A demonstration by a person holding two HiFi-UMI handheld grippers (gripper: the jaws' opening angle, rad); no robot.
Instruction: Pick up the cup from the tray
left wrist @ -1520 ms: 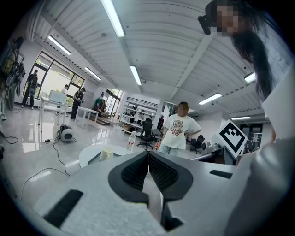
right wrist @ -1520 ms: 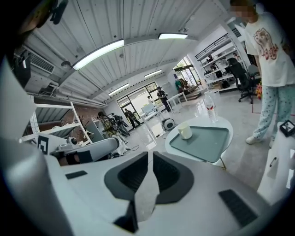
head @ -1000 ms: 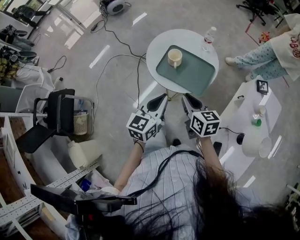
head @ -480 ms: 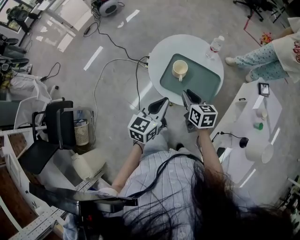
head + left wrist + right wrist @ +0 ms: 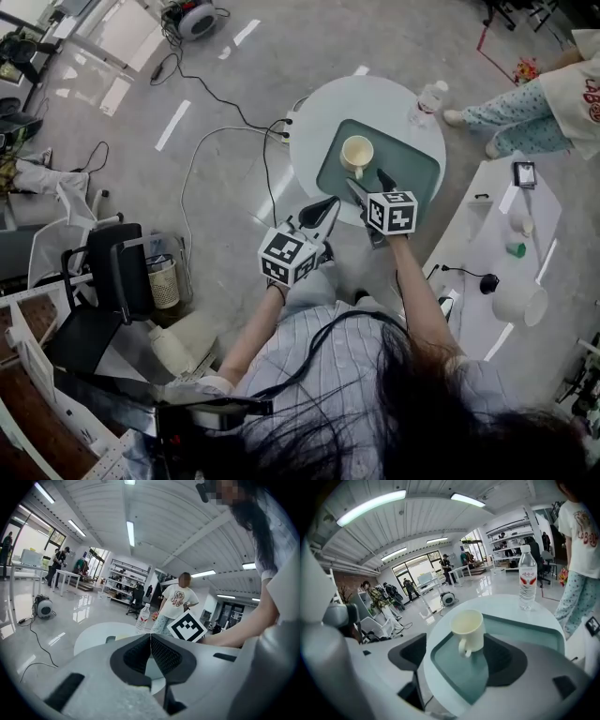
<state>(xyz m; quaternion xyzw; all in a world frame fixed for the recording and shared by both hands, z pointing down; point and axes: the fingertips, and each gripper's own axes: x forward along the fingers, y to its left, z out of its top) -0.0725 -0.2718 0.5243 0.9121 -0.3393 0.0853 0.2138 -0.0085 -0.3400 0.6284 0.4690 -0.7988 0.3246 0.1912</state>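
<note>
A cream cup (image 5: 356, 152) stands upright on a green tray (image 5: 403, 173) on a small round white table (image 5: 319, 117). My right gripper (image 5: 371, 185) hovers over the tray's near edge, just short of the cup. Its jaws are opening and nothing is pressed between them. In the right gripper view the cup (image 5: 468, 629) stands beyond the spread fingers (image 5: 408, 654), handle turned toward me, on the tray (image 5: 529, 631). My left gripper (image 5: 329, 202) is shut and empty, at the table's near rim. Its pads (image 5: 161, 654) meet in the left gripper view.
A water bottle (image 5: 424, 97) stands on the round table beyond the tray. A person in patterned trousers (image 5: 525, 122) is at the far right. A white side table (image 5: 506, 244) with small items is on the right. Cables (image 5: 225, 141) and a chair (image 5: 112, 272) are on the left.
The view has closed in on the round table. My right gripper moved forward over the tray's near edge and its jaws spread apart. The left gripper followed, still shut.
</note>
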